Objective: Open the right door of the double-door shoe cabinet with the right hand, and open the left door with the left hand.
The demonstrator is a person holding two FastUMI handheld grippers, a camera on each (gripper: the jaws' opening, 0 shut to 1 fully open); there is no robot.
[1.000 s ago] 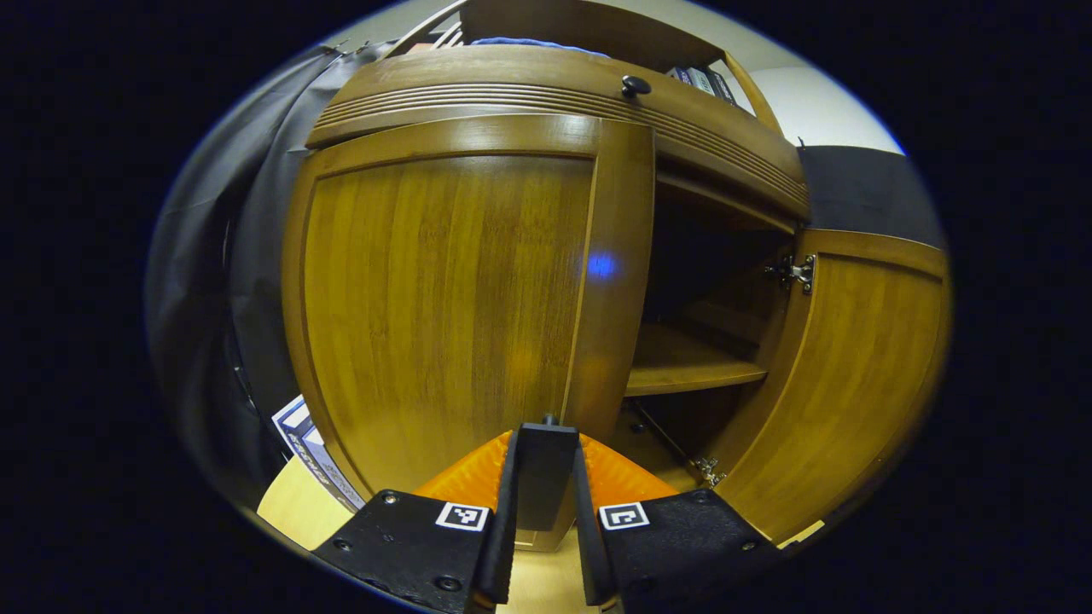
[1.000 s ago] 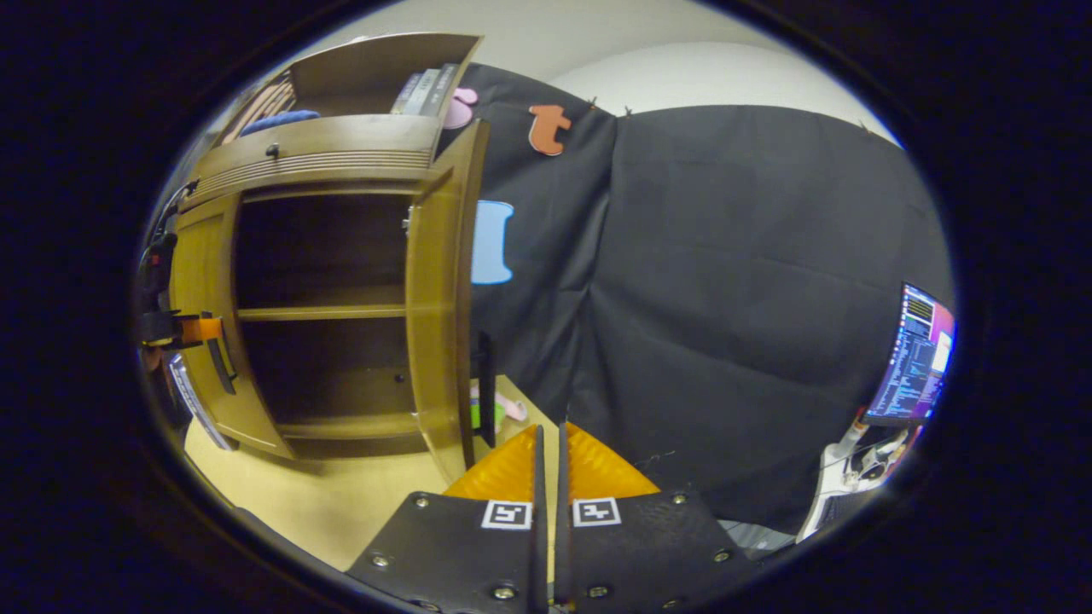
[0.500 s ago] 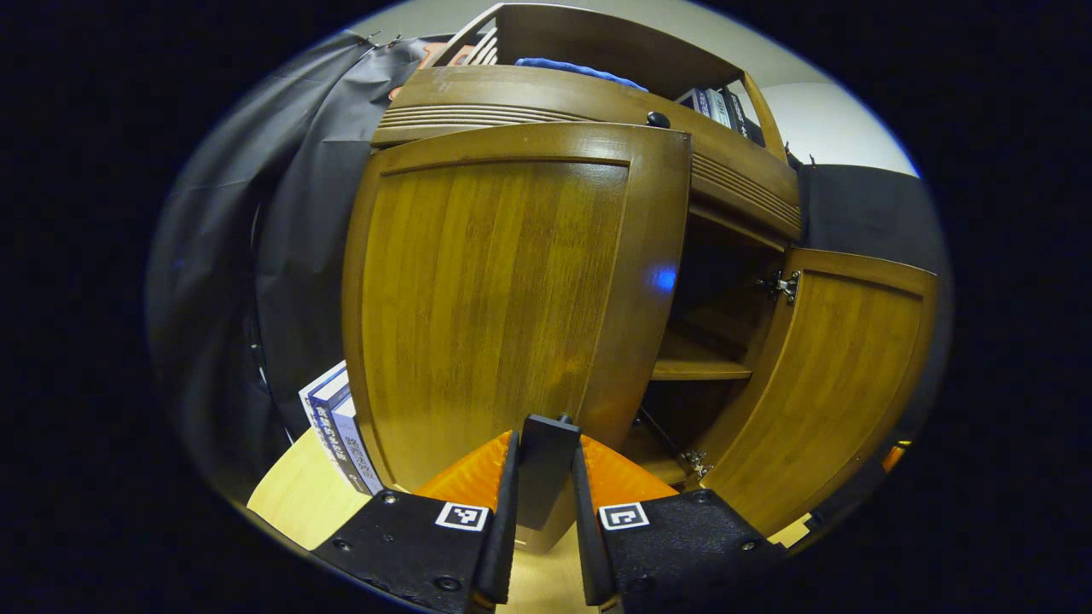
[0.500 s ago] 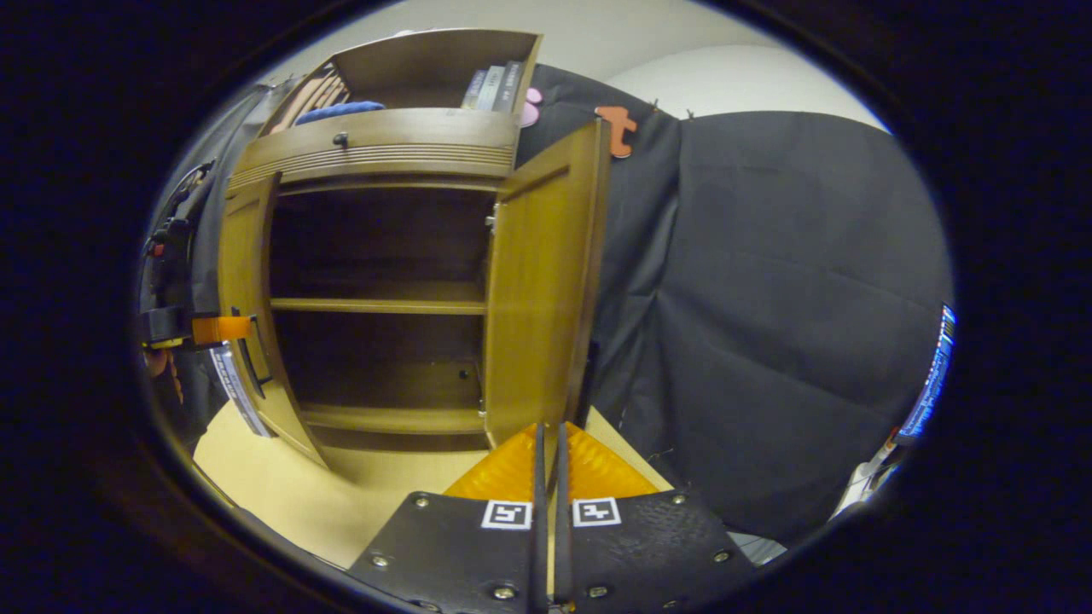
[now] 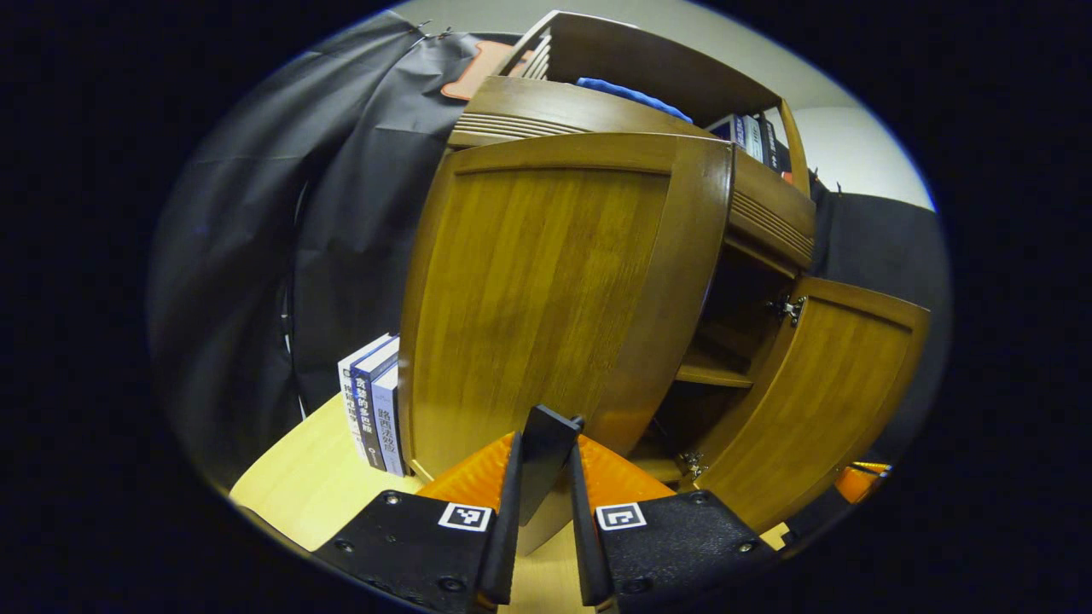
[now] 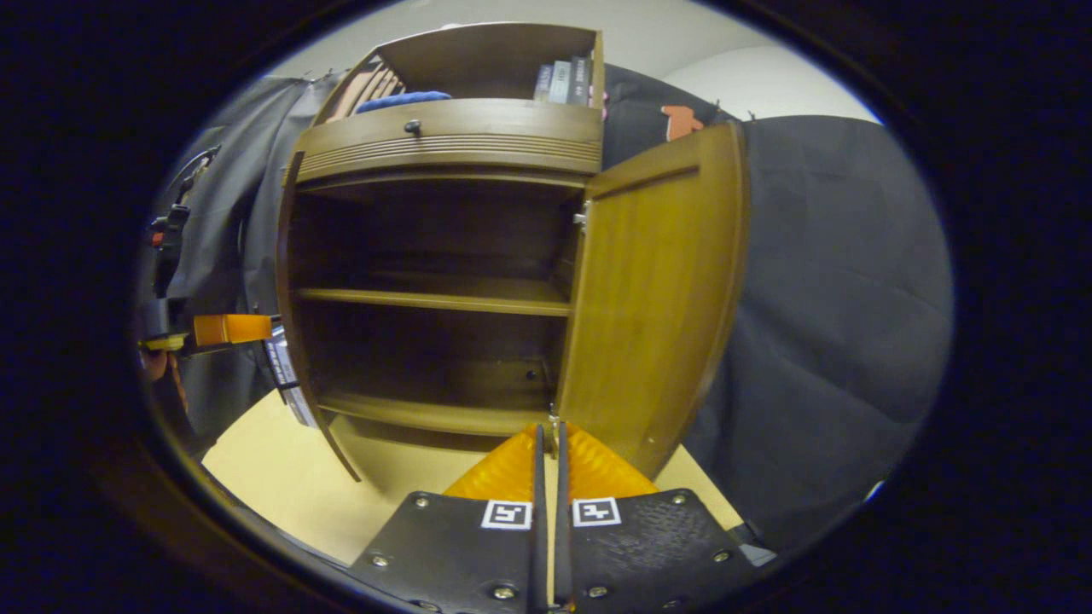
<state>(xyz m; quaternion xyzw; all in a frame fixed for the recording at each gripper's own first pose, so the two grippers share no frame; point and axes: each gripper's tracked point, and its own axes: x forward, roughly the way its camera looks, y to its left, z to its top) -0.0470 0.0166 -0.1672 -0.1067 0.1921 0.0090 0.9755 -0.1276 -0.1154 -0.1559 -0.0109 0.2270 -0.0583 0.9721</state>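
The left door (image 5: 546,298) of the shoe cabinet (image 6: 444,145) is swung part-way out from the cabinet front, its long axis upright and its free edge nearest the left gripper (image 5: 546,443). A dark upright handle (image 5: 546,452) at the bottom of that edge is clamped between the left gripper's two fingers, so the door lies directly ahead of this gripper and its hinge line to the far left, beside the books (image 5: 375,409). Further opening is judged to turn on an arc leftward about that hinge. The right door (image 6: 657,290) stands wide open. The right gripper (image 6: 548,443) is held near it, apart, its fingers closed together on nothing.
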